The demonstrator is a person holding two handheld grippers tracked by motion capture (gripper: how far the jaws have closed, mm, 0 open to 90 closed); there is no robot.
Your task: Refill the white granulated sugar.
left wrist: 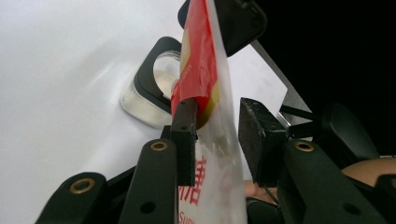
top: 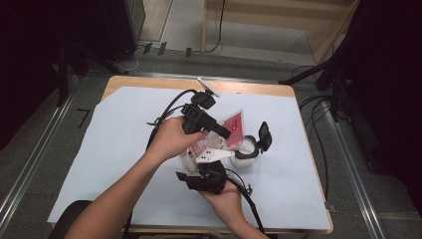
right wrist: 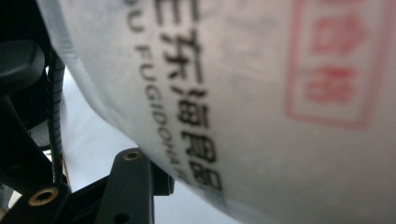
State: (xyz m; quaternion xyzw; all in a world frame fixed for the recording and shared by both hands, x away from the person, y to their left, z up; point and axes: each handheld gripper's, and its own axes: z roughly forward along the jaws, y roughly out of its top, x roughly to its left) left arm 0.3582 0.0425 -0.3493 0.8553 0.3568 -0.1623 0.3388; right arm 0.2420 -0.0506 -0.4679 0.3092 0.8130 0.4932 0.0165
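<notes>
Bag: clear plastic bag with red print (top: 234,130), held above the table (top: 119,129), just beside a glass jar with black hinged lid (top: 247,149).
Left gripper (left wrist: 217,140): jaws astride the bag's edge; left pad touched the film, right pad stood apart; not clamped.
Right gripper (top: 206,179): under the bag; grip could not be told.
Writing: black Chinese characters, "FUGIDOHA" partly legible, a red boxed stamp.

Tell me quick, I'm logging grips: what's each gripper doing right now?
Left gripper: jaws astride the red-and-clear bag, one pad touching, the other apart; no firm grip visible.
Right gripper: pressed up against the bag; open or shut cannot be told.
</notes>
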